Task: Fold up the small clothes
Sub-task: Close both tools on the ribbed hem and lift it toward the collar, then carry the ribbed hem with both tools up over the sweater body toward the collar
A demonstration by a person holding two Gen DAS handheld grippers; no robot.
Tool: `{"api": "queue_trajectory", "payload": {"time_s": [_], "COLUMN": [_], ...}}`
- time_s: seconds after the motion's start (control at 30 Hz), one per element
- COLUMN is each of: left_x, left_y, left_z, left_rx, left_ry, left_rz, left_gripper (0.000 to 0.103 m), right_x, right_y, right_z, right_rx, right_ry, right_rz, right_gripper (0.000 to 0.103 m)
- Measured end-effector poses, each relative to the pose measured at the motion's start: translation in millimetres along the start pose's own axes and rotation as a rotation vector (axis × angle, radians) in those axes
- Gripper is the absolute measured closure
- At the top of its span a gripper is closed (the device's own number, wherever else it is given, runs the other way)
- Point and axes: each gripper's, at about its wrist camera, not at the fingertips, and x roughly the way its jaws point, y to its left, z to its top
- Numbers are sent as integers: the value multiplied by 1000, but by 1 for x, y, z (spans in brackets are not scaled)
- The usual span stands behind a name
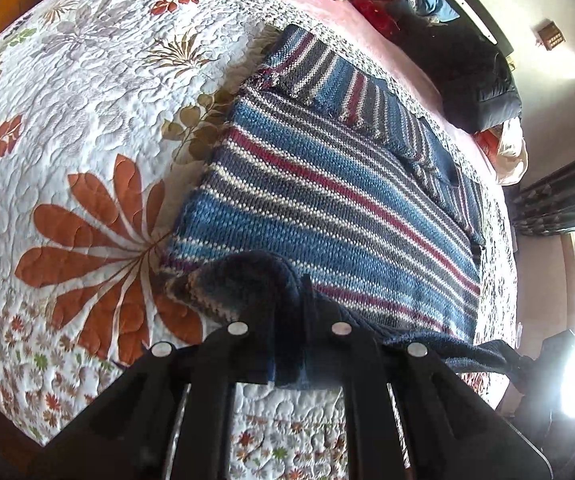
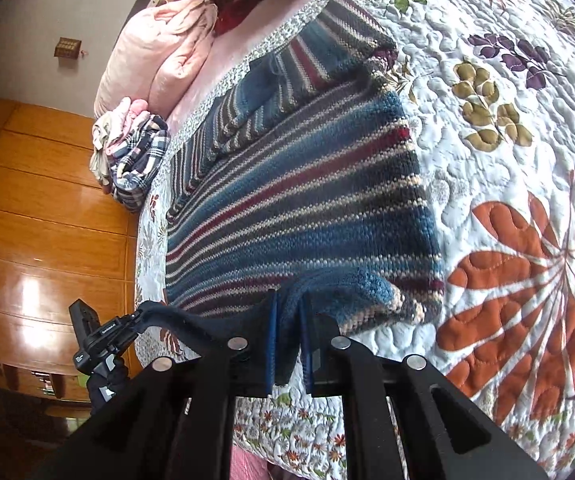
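Clamping the striped sweater's [image 1: 327, 200] near hem, the left hand-held gripper [image 1: 287, 344] and right hand-held gripper [image 2: 287, 344] apparently lift it off the quilted bed [image 1: 87, 120].

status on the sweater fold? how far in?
Done: both sleeves lie folded across the top of the striped knit sweater, flat on the floral quilt.
In hand: left gripper and right gripper each pinch a corner of the bottom hem, lifted and curling.
Left: carry the hem up over the body and release.
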Motion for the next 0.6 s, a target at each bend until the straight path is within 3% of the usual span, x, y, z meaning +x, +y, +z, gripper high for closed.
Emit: {"api": "queue_trajectory", "payload": {"time_s": [0.3, 0.5, 0.6], "left_x": [45, 67, 73], "left_y": [0, -4, 1], "left_z": [41, 56, 60], "left_rx": [-2, 30, 8], "left_ry": [49, 65, 80], "left_rz": [11, 21, -11], "left_gripper": [91, 88, 85], "right_x": [36, 52, 57], "right_y": [-19, -29, -39], "right_z": [49, 62, 65], "right_rx": [78, 95, 132], "right_ry": [55, 81, 92], "right_rz": [-6, -31, -28], "right_gripper": [93, 92, 90]}}
